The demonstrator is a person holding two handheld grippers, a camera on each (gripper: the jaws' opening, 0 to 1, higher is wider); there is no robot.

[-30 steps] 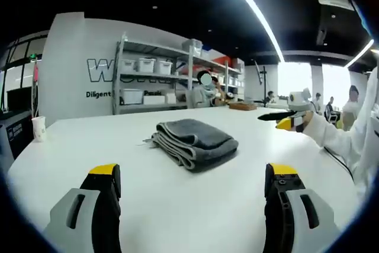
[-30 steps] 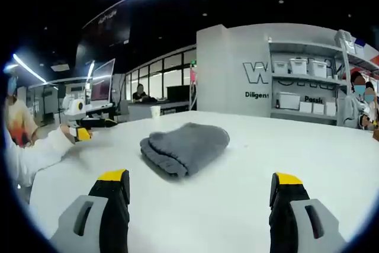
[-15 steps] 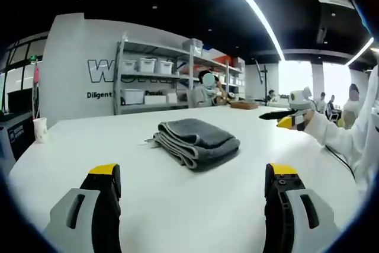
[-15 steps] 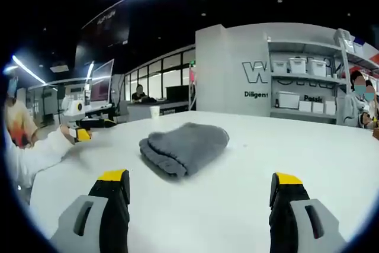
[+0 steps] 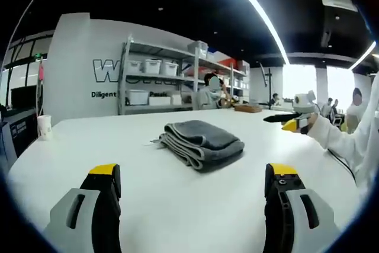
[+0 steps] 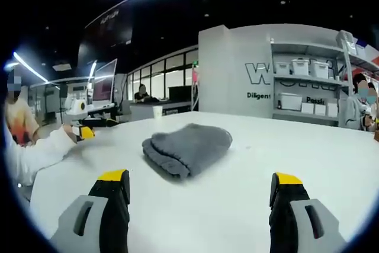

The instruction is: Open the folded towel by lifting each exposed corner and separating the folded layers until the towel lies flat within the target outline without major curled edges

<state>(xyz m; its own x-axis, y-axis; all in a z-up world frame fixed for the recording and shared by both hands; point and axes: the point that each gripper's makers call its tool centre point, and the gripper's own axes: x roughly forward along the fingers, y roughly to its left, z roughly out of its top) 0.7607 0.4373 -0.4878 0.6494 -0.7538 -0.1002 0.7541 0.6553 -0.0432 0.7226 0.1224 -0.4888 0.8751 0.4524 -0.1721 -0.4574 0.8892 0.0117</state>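
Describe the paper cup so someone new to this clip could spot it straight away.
Start at the big white table. Follow it to the far edge, well beyond the folded grey towel. The small white paper cup stands upright there, alone, the single light upright thing on that edge.

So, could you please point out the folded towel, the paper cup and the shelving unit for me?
folded towel (image 5: pixel 204 141), left gripper view, on its top layer.
paper cup (image 5: pixel 44 127), left gripper view, on its side wall.
shelving unit (image 5: pixel 157 81), left gripper view, on a middle shelf.

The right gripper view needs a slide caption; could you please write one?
Open right claw faces a folded grey towel on the white table, left claw beyond.
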